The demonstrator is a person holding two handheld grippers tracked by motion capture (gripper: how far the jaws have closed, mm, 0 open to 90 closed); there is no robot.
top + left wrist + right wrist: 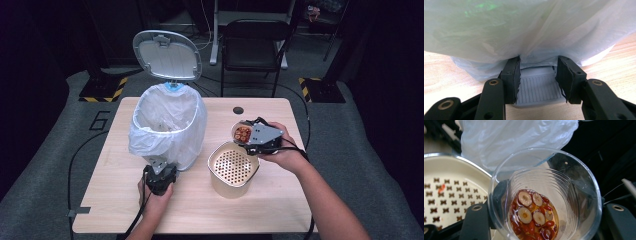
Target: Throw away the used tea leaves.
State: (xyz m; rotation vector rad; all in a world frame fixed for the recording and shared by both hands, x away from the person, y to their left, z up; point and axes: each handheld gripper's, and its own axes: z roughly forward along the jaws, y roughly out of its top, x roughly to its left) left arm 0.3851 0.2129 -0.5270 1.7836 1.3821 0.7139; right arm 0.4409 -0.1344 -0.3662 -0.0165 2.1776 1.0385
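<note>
A pedal bin lined with a white plastic bag stands on the left half of the table, its grey lid raised. My left gripper is at the bin's foot, shut on the ribbed grey pedal, one jaw on each side. My right gripper is shut on a clear plastic cup holding red berries and pale round slices in liquid. The cup hangs just beyond the far right rim of a beige pot with a perforated insert.
The wooden table has a round cable hole near its far edge. A black chair stands behind the table. Cables trail from both grippers off the near edge.
</note>
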